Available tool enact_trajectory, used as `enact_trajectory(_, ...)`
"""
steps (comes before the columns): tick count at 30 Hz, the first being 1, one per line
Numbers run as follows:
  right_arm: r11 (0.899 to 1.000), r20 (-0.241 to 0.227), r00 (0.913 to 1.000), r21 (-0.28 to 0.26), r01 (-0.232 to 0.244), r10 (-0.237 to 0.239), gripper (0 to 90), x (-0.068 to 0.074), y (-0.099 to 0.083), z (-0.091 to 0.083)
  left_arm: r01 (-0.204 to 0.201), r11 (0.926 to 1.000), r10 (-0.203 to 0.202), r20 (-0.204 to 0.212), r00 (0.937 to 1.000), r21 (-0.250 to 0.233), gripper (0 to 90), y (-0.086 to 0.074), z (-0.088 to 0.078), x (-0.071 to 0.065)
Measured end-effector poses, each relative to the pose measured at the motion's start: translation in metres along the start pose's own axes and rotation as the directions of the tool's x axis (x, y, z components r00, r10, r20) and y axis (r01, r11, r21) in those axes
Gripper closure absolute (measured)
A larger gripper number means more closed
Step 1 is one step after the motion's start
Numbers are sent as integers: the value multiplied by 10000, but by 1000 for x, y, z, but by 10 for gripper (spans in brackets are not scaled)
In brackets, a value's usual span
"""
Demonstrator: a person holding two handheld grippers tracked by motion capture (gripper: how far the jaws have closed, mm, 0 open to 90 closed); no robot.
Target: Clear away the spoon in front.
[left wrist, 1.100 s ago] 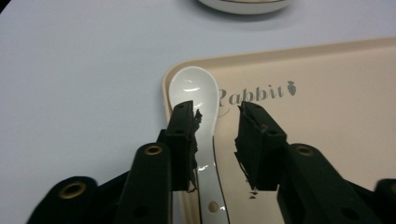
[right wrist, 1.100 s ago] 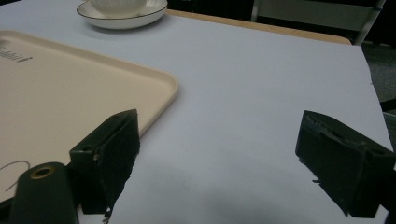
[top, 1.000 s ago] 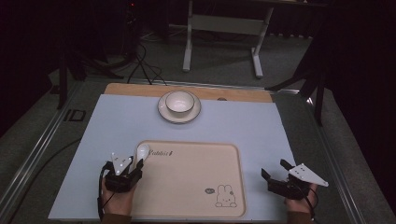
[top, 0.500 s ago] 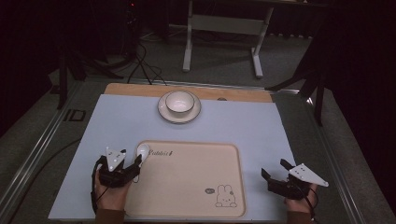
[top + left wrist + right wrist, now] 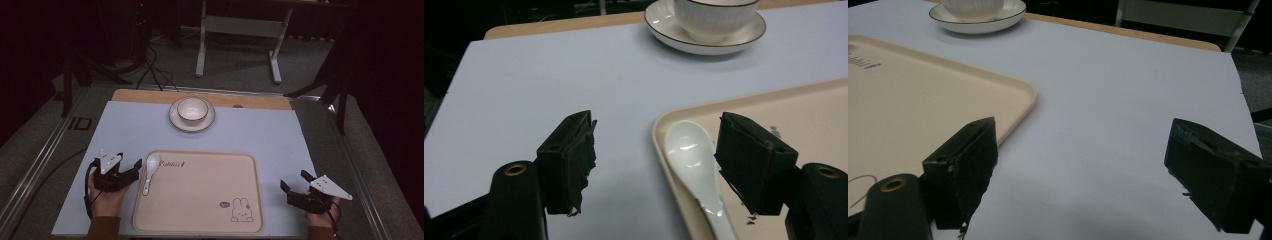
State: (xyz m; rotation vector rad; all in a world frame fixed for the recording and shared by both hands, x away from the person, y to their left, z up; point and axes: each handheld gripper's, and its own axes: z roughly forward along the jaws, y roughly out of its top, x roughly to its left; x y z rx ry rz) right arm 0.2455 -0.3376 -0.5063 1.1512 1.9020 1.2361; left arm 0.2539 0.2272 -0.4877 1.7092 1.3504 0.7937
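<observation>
A white ceramic spoon lies on the left edge of the beige tray, bowl end away from me. My left gripper sits just left of it, and its jaws have just been opening. In the left gripper view the spoon lies low between the wide-apart jaws of the left gripper, close to the right one, with neither pad pressing on it. My right gripper rests open on the mat right of the tray. Nothing lies between the jaws of the right gripper.
A white bowl stands on a saucer at the far middle of the pale blue mat. The tray has a rabbit drawing near its front right corner. A wooden strip borders the mat's far edge.
My left gripper has opened and drawn back to the left, away from the tray. The spoon, let go, now lies in plain view on the tray's left edge. The right gripper has kept still.
</observation>
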Motion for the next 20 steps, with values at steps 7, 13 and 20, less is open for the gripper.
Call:
enact_trajectory(7,10000,4,10000,-12,-52,52,135,-1,0,0,-31,9999,32,-91,10000,98,284,0,4,14)
enact_trajectory(13,10000,37,10000,18,-81,81,135,-3,-1,1,-65,9997,72,-276,9996,239,275,-2,11,24)
enact_trajectory(20,9998,101,9998,79,-181,180,135,-6,-2,2,257,9988,-221,-858,9961,408,214,-4,16,34)
